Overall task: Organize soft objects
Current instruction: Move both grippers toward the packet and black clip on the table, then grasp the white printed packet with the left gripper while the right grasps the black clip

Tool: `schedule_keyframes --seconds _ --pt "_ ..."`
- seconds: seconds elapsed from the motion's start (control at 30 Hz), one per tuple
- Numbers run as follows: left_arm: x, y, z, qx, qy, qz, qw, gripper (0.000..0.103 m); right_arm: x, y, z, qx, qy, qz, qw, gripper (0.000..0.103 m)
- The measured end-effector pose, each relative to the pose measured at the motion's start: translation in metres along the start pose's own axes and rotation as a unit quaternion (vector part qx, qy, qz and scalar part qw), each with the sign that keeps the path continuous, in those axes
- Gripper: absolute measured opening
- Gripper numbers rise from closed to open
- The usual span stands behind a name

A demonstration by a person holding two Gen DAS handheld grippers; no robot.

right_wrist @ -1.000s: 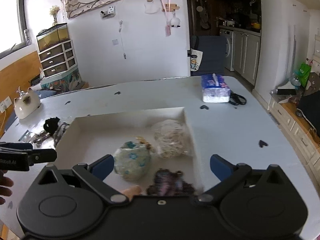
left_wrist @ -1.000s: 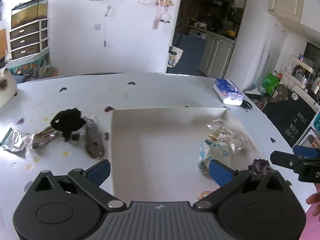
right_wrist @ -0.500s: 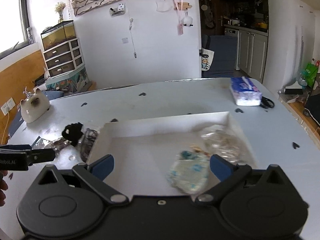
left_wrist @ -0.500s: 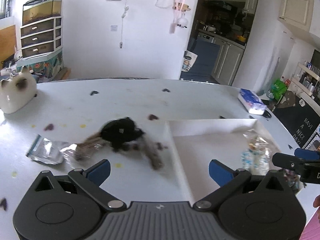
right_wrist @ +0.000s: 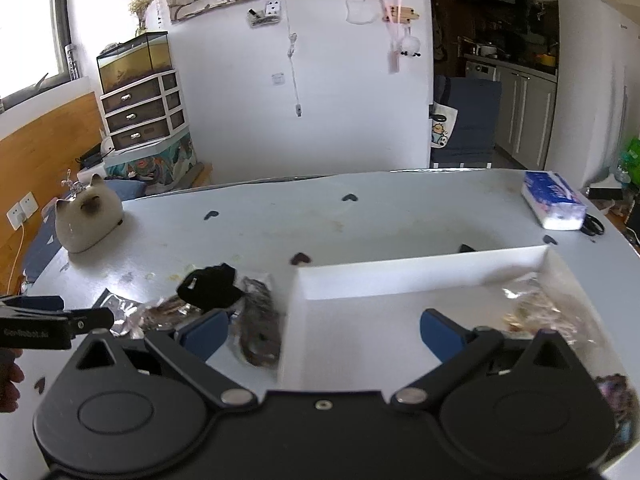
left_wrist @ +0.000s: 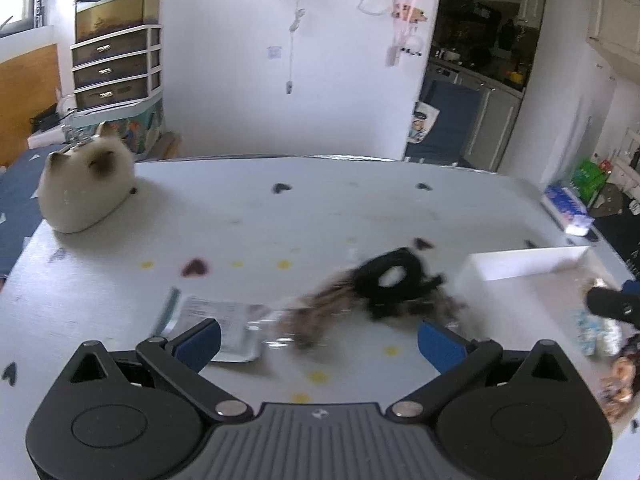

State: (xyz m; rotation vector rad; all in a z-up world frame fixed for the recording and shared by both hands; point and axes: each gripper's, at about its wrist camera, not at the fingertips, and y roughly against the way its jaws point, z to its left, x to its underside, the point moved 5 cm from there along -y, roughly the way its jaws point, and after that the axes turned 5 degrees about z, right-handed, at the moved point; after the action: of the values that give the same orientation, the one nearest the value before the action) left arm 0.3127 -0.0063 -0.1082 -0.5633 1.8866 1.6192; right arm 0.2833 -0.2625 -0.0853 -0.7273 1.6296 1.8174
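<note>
Currently, both grippers are held above a white table [right_wrist: 400,216] with their blue-tipped jaws spread wide and nothing between them. The left gripper [left_wrist: 318,340] is aimed at a small heap of soft objects lying on the table just left of a white tray [right_wrist: 420,276]. In the right wrist view the heap is shown more sharply: a black fabric item [right_wrist: 212,290] is laid on top, a grey furry piece in clear wrap [right_wrist: 258,328] is placed just beside the tray's left wall, a brownish wrapped item [right_wrist: 164,312] is seen to the left of the black one, and a silver foil packet [right_wrist: 116,308] lies at the heap's left end. In the left wrist view the heap is smeared by motion blur.

The right gripper [right_wrist: 324,334] is positioned over the tray's near left corner. Inside the tray, at its right side, a clear bag with pale contents [right_wrist: 540,308] is seen, and a dark purple fuzzy item [right_wrist: 618,394] is partly visible at the near right edge. A patterned light-blue bundle [left_wrist: 596,334] is also glimpsed in the tray from the left wrist view.

A cream cat figurine [right_wrist: 86,220] is seated at the table's far left, and a blue-and-white tissue pack [right_wrist: 554,204] lies at the far right, with black scissors [right_wrist: 592,224] touching it.
</note>
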Motion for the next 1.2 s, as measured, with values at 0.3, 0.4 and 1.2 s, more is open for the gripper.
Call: schedule_keyframes --seconds 0.3,0.4,1.2 --pt "0.012 -0.039 0.066 -0.084 -0.016 0.030 0.9959 0.103 -0.005 -0.014 0.039 0.012 0.000 0.007 1.000 0.103" --pt "0.015 -0.057 0.078 -0.102 -0.036 0.043 0.9932 0.103 -0.006 -0.018 0.046 0.017 0.002 0.010 1.000 0.103" --pt "0.003 -0.106 0.095 -0.081 -0.070 0.055 0.9927 0.103 -0.031 -0.086 0.140 0.037 0.133 0.023 0.990 0.099"
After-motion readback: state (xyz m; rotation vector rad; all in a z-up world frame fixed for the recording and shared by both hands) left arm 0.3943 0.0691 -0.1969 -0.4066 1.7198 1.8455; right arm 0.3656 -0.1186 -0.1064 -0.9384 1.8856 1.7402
